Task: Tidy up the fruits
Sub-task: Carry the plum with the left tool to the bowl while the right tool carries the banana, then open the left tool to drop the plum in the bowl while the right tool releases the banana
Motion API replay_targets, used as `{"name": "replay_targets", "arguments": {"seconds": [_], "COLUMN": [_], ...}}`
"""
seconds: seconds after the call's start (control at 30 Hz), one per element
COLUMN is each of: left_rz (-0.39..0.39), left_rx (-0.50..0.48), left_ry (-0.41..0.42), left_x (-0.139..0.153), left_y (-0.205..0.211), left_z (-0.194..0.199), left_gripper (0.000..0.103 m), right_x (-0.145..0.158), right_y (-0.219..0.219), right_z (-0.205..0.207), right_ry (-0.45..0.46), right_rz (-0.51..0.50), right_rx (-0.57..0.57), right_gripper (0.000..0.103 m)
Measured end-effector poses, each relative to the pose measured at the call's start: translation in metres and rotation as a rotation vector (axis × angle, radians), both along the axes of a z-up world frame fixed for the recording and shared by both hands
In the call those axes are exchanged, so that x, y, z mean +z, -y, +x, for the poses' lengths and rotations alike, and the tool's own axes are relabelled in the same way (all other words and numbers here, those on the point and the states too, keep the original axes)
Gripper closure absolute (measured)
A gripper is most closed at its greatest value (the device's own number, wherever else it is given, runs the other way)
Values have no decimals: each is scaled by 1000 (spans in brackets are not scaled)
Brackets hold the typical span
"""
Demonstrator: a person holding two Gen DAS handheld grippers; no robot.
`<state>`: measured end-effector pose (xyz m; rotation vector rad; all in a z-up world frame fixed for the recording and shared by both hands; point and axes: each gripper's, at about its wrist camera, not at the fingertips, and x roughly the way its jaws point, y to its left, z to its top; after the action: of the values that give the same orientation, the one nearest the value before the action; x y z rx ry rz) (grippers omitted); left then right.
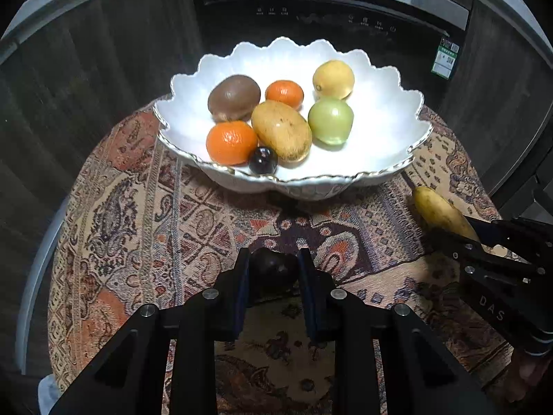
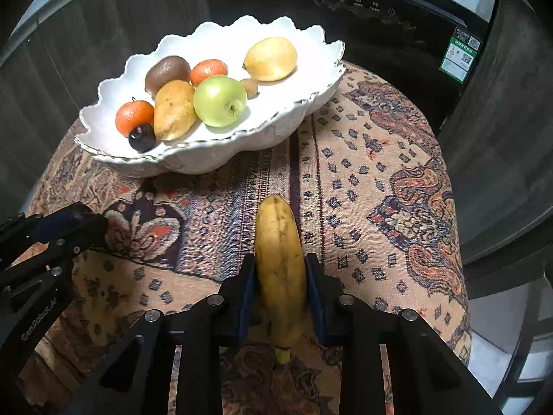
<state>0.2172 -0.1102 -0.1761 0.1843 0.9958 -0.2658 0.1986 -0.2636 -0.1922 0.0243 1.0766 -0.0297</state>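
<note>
Left wrist view: my left tool [image 1: 273, 269] has its dark blue pads on either side of a smooth, dark purple, rounded plum [image 1: 273, 271], closed onto it low over the desk [image 1: 138, 224]. The desk is round and covered in a woven cloth with a paisley and diamond pattern in rust, cream and navy. Beyond the plum stands a glossy white bowl [image 1: 390, 128] with a scalloped, gold-edged rim. In it, from left to right, lie a dimpled orange mandarin [image 1: 231, 142], a matte brown kiwi [image 1: 234, 97], a small shiny dark grape [image 1: 263, 160], an oval speckled tan mango [image 1: 281, 130], a second mandarin [image 1: 284, 93], a waxy green apple [image 1: 330, 121] and a rounded yellow lemon [image 1: 333, 79]. Farther right, on the cloth, my right tool [image 2: 280, 287] grips a yellow banana [image 2: 279, 259] flecked with brown around its middle, its pads pressed to both sides. The banana's long axis runs straight away from me along the fingers, with the blunt tip pointing toward the bowl and the stem end toward the tool's body. Behind the desk are dark wood-grain cabinet fronts and a black appliance [image 1: 345, 24] with a touch panel, a metal trim and a green label.
</note>
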Motion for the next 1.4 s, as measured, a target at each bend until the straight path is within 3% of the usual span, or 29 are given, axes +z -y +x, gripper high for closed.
{"name": "replay_targets", "arguments": {"seconds": [0.43, 0.8, 1.07, 1.4], "left_rz": [-43, -59, -46, -35], "left_rx": [-11, -11, -9, 5], "left_ry": [80, 137, 134, 60], "left_x": [51, 93, 89, 49], "left_y": [-2, -9, -10, -6], "left_z": [-8, 35, 85, 141], "left_gripper": [76, 76, 76, 76], "right_x": [66, 112, 105, 73], "right_y": [-1, -11, -3, 2], "right_z": [-13, 22, 70, 123], "right_ry": [114, 179, 145, 86], "right_rz": [19, 30, 64, 61], "right_rx": [-8, -18, -69, -87], "right_gripper": [74, 74, 74, 74]}}
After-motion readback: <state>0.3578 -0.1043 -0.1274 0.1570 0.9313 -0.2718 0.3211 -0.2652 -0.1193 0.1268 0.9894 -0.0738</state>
